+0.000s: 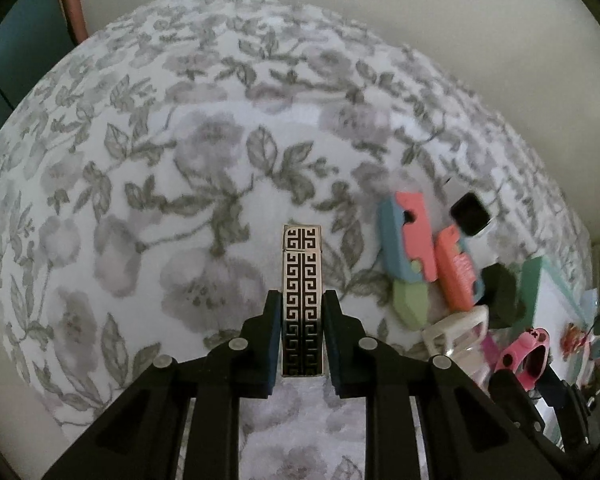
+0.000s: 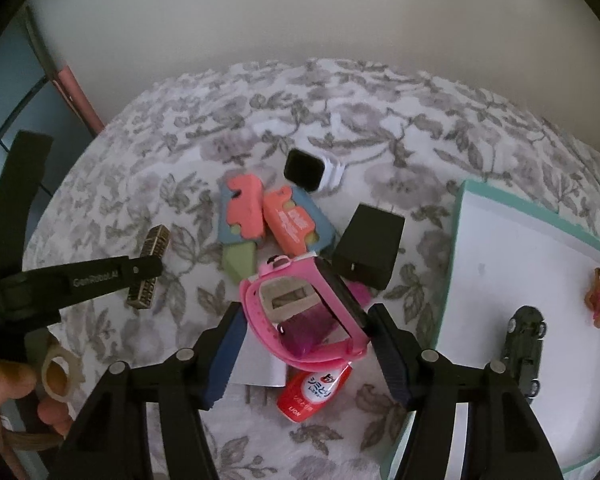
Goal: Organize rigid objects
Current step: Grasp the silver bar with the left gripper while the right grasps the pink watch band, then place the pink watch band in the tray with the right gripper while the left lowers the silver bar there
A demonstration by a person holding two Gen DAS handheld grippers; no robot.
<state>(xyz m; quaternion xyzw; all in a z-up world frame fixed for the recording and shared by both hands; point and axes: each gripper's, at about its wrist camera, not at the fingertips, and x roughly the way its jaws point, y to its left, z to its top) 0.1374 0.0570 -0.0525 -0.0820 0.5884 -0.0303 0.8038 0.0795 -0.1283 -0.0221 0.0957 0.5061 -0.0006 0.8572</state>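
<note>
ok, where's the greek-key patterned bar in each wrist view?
Left wrist: the patterned bar stands bottom centre, clamped between the left gripper fingers.
Right wrist: the same bar sits at left-middle, crossed by the left gripper's black finger, which hides its middle.
Shared landmark: the coral-and-blue toy block, right of the bar in both views.

left gripper (image 1: pixel 302 312) clamped shut; right gripper (image 2: pixel 306 332) spread, seemingly contacting nothing.
</note>
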